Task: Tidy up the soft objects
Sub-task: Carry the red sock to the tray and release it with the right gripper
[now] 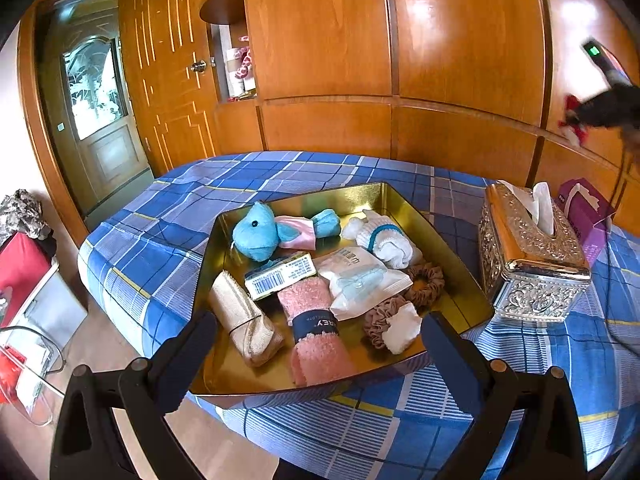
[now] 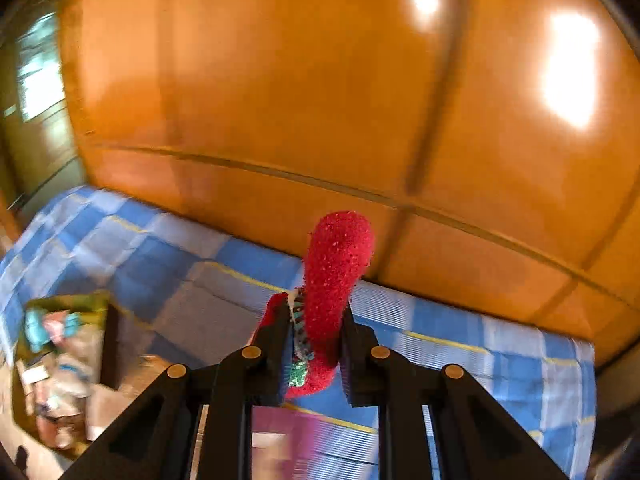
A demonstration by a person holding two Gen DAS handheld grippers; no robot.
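Between my right gripper's (image 2: 314, 344) jaws sits a fuzzy red sock with a green-and-white patterned cuff (image 2: 332, 280), pinched near the cuff, toe sticking up, well above the blue plaid bedspread (image 2: 192, 276). Best plan, I reckon: swing it left over the shallow gold metal tray (image 1: 404, 204), go low, let go only once it's past the rim, since it's floppy and could drape over the edge. My left gripper (image 1: 320, 340) hangs spread wide and empty at the tray's near edge, over the pink fluffy sock roll (image 1: 316, 332) and beige pouch (image 1: 244, 316).
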